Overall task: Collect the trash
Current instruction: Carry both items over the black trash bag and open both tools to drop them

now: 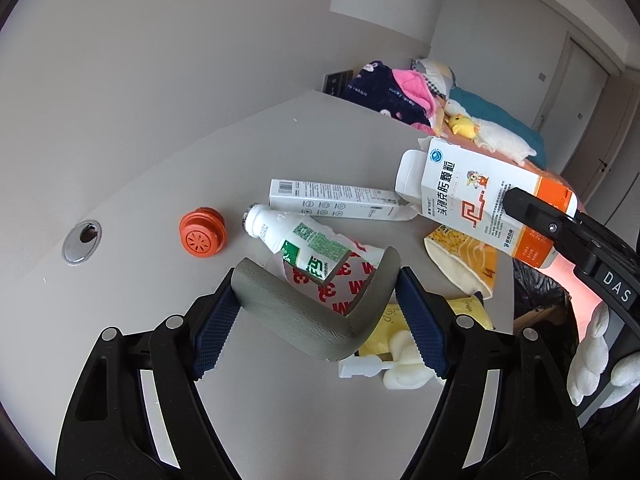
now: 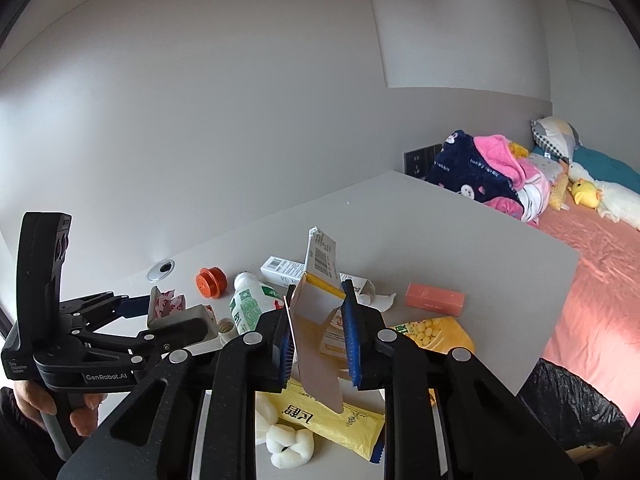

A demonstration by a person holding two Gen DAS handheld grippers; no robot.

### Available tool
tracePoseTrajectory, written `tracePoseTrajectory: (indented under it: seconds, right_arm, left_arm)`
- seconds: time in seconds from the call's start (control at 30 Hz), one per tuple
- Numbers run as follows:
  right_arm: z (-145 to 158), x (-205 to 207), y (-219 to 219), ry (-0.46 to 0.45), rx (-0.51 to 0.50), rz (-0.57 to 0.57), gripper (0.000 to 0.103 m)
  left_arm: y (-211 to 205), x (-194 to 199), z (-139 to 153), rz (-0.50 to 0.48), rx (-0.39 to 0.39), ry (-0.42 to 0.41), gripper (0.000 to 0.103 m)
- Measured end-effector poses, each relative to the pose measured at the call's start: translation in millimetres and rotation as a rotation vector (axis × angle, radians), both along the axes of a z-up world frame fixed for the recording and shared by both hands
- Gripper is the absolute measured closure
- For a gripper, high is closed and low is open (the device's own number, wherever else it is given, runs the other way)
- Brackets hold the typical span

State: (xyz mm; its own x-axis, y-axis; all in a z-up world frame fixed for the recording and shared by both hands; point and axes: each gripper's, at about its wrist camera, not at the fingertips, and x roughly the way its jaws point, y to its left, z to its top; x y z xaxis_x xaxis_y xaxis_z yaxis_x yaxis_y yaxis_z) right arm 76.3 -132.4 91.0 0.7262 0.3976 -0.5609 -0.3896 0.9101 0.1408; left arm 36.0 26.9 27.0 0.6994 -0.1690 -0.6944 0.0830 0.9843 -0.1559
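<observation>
corner guard (image 1: 320,312) clamped by left gripper (image 1: 320,316), carton (image 2: 320,292) by right gripper (image 2: 318,344); bottle (image 1: 300,240), wrappers still left mid-table (image 1: 160,168)

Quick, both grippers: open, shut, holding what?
Left gripper: shut on the grey corner guard, lifted off the table.
Right gripper: shut on the white and orange carton, jaws just closing.

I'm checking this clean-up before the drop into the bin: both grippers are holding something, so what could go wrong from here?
1. The right gripper pinches the opened medicine box near one end only; the flattened carton could swing or slip out.
2. The left gripper squeezes the grey corner guard across its bent arms; the foam could spring free.
3. The black bin bag sits past the table edge, so an early release would probably miss it.
</observation>
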Motion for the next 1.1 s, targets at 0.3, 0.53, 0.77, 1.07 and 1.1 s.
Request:
tracePoseTrajectory:
  seconds: [0.3, 0.53, 0.77, 1.07, 1.1]
  right_arm:
    - [20.4, -20.0, -12.6, -0.051, 0.001, -0.026, 0.080]
    - [26.3, -38.1, -26.5, -0.063, 0.003, -0.051, 0.080]
    - [28.8, -49.2, -51.4, -0.065, 0.010, -0.103, 0.080]
    - [28.5, -62.0, -85.9, -0.065, 0.012, -0.175, 0.080]
    - [28.6, -62.7, -89.5, -0.064, 0.013, -0.184, 0.080]
  left_arm:
    - [-19.2, -12.8, 18.5, -0.041, -0.001, -0.049, 0.028]
    - [-39.6, -20.9, 23.9, -0.081, -0.004, -0.062, 0.028]
    - [-67.1, -23.1, 25.3, -0.136, -0.002, -0.065, 0.028]
    - [-104.9, -22.3, 25.2, -0.215, -0.004, -0.063, 0.028]
    - [-109.0, -21.8, 24.8, -0.223, -0.004, -0.061, 0.028]
